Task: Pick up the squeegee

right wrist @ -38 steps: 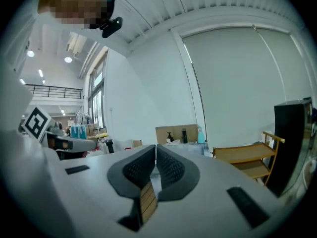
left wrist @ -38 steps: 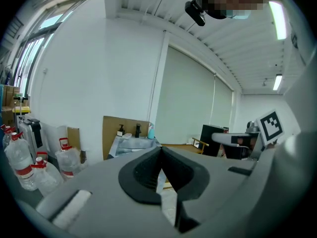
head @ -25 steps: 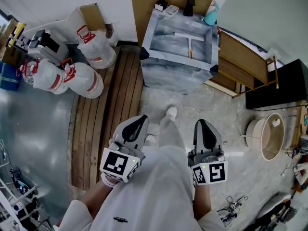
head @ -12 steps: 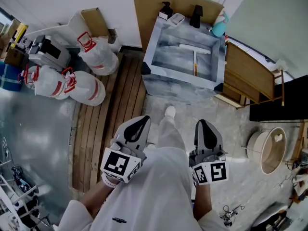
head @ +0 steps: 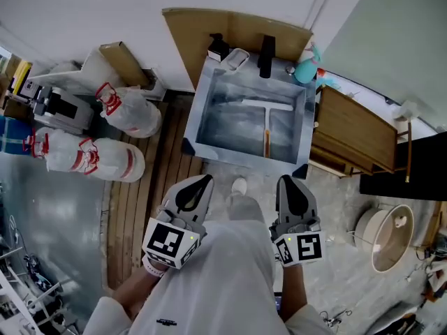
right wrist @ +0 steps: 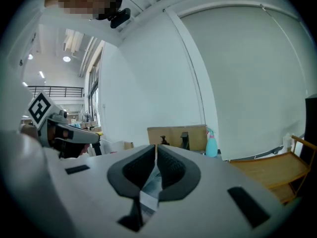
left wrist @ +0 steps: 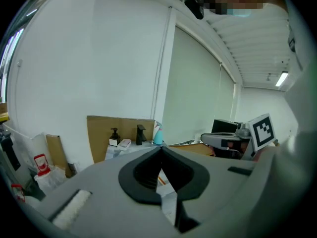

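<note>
1. Head view has the squeegee (head: 265, 114) lying flat in the bottom of the sink (head: 200, 114). Its blade runs across the back half and the handle points toward the person, with the brownish end nearest the front wall.
2. Along the sink's back edge there's a black faucet (head: 266, 56), a soap dispenser (head: 217, 46) and a teal spray bottle (head: 305, 68) off at the right corner. None of them touch the squeegee, so it's sitting there pretty much free.
3. Both tools are held low, right in front of the person's body. The left gripper (head: 203, 179) and the right gripper (head: 286, 181) point toward the sink, but neither is over the basin, and both are well apart from the squeegee.
4. Left gripper view: the fingers (left wrist: 143, 171) are pressed together at the tips with nothing between them. You just get a peek of the sink through the little opening behind the tips.
5. Right gripper view is the same deal: the fingers (right wrist: 173, 170) are closed down to a hairline slit and empty.
6. So progress-wise I'd call it basically zero, since nothing is grabbed or touched yet.
7. What's left, as I read it, is to get closer, spread one pair of fingers, come down into the basin, pinch the handle and lift.
8. The right one looks better lined up with the handle, but that's only my guess.
</note>
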The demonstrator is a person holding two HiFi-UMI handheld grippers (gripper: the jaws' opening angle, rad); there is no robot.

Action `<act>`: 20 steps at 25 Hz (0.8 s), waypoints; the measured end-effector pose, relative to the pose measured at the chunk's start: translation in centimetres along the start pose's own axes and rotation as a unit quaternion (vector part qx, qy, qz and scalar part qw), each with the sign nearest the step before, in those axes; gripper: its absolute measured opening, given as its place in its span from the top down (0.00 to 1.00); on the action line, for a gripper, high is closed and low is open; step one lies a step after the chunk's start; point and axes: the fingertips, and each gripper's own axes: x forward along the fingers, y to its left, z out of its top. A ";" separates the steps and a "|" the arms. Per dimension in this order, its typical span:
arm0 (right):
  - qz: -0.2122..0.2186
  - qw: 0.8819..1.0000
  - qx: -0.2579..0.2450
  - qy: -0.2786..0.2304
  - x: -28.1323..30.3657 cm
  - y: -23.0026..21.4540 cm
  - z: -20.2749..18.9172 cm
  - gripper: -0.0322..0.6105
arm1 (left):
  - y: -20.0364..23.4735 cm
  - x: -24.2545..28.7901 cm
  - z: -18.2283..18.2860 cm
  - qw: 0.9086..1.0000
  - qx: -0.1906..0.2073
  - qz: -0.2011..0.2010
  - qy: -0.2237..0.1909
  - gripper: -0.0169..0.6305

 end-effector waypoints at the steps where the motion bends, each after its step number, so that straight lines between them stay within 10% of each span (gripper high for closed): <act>1: 0.002 1.000 0.003 0.003 1.1 -1.1 0.0 0.94 | 0.3 1.3 0.5 1.000 0.003 0.002 0.002 0.98; 20: 0.004 0.997 0.034 0.071 10.6 -6.7 -1.1 0.94 | 3.5 10.4 3.1 1.000 -0.011 0.005 0.013 0.98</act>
